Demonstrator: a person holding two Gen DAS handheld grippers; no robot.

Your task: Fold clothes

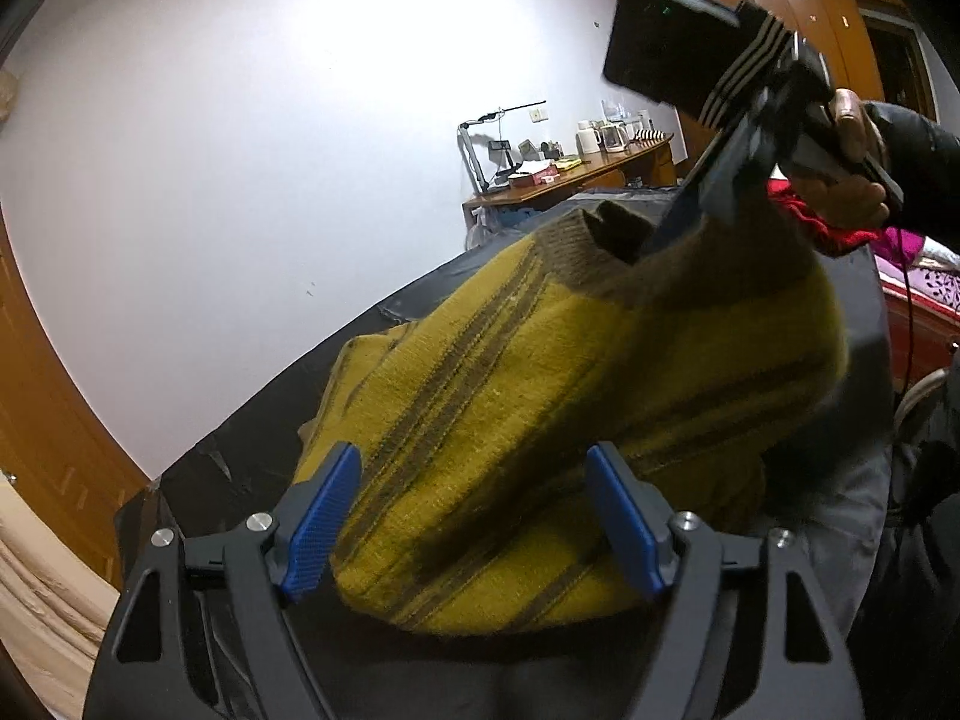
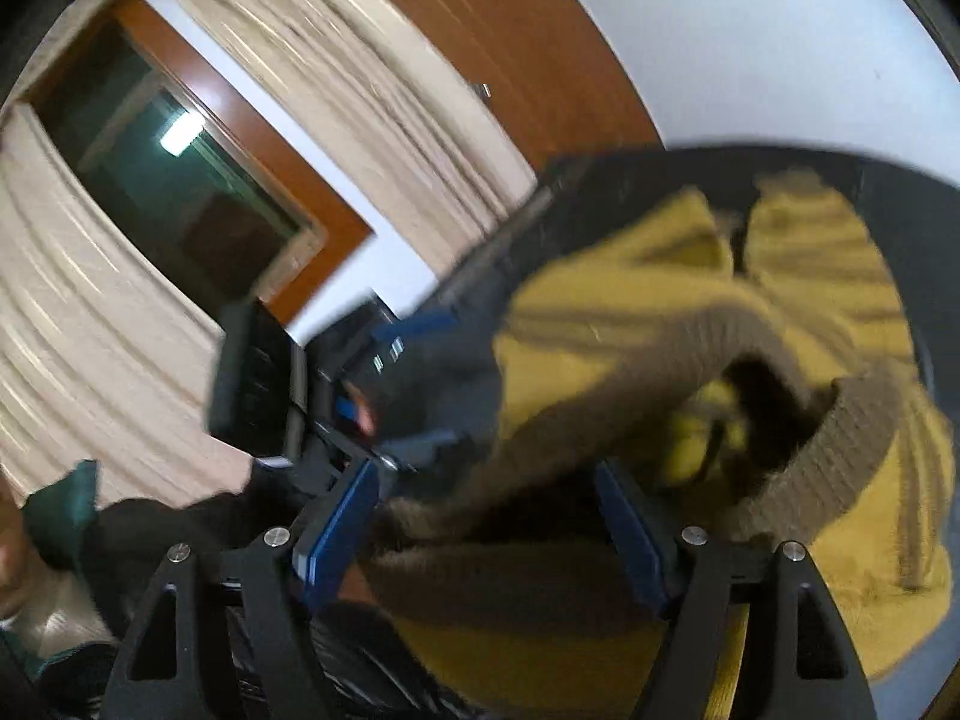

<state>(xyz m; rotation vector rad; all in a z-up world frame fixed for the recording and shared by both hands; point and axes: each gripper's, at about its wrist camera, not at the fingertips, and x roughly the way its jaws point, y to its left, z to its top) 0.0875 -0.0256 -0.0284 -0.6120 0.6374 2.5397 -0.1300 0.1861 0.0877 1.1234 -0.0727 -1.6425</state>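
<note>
My left gripper stands with jaws spread wide, blue pads either side of the mustard-yellow knitted sweater with olive-brown stripes, not closed on it. The sweater lies bunched on the black-covered table. My right gripper is also spread, the sweater's brown ribbed collar between its pads; the right view is blurred, contact unclear.
</note>
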